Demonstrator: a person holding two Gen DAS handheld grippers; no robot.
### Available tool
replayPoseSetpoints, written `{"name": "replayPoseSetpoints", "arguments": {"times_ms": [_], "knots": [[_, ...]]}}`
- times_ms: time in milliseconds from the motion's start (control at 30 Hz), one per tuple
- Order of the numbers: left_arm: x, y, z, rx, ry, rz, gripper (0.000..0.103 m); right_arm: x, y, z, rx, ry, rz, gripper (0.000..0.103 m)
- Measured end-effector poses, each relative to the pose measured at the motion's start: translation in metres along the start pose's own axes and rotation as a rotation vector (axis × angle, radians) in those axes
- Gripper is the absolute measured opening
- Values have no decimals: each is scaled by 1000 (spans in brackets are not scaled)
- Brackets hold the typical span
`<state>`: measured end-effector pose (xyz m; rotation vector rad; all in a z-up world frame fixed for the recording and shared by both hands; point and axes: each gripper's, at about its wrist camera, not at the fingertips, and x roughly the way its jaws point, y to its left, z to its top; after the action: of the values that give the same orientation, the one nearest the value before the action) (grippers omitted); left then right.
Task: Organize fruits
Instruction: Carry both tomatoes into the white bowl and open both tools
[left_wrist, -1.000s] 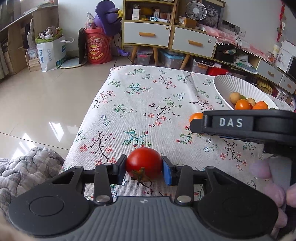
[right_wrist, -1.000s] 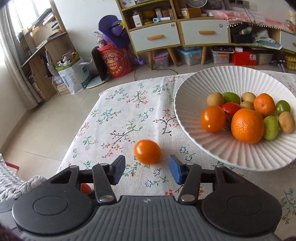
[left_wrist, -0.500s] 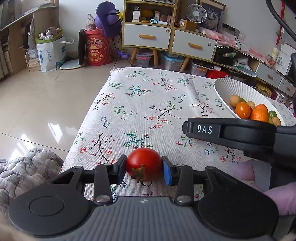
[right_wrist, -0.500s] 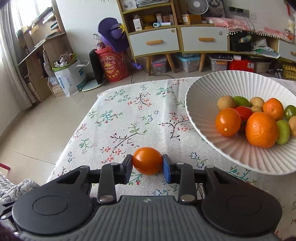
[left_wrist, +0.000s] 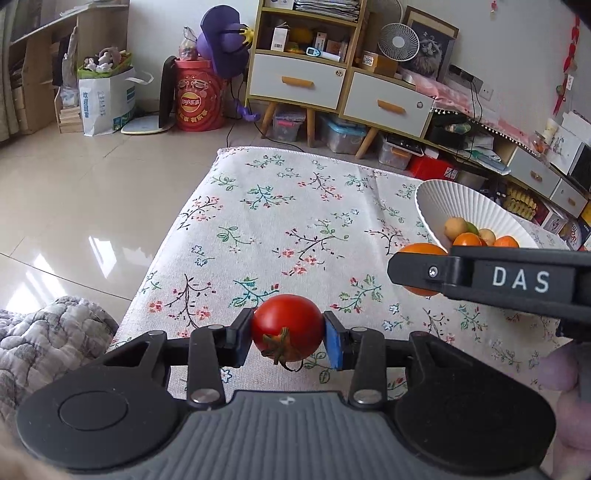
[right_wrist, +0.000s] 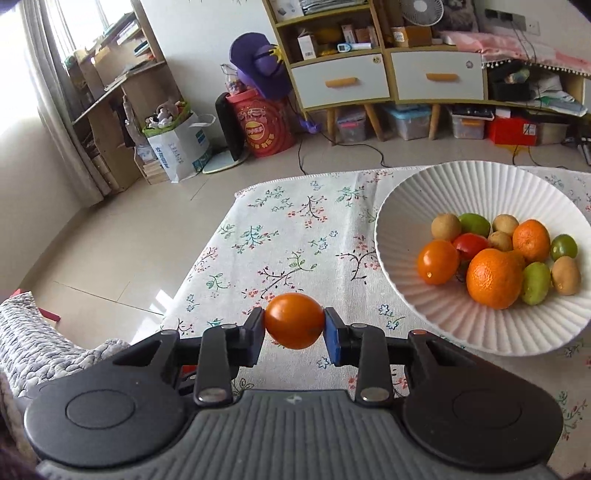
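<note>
Holding a red tomato (left_wrist: 287, 327) in my left gripper (left_wrist: 288, 338), I am keeping both pads pressed on its sides, the stem facing the camera, just over the flowered cloth (left_wrist: 295, 221). My right gripper (right_wrist: 294, 334) is clamping an orange tomato (right_wrist: 294, 320) between its narrow jaws, above the cloth and to the left of the white bowl (right_wrist: 461, 325). The bowl is already carrying oranges, green fruits and small brown ones.

left tongs (left_wrist: 288, 334): clamped on fruit, angled down | right tongs (right_wrist: 294, 330): clamped on fruit, angled down
</note>
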<state>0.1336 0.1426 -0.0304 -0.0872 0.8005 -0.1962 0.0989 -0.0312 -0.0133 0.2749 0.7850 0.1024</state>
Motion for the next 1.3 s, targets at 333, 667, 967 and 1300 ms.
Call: {"name": "replayPoseSetpoints", "arguments": {"times_ms": [333,667,967,1300], "knots": [[-2,-26,11,10,-29,-19,39,-11,-24,10,59,20,38,30],[3,-57,20,19,-44,-43,39,-26,-59,18,129,-23,50,30],[10,-79,24,14,-55,-61,39,-38,-91,19,153,-50,56,30],[19,-100,33,-16,-79,-69,39,-45,-125,25,217,-95,28,31]]}}
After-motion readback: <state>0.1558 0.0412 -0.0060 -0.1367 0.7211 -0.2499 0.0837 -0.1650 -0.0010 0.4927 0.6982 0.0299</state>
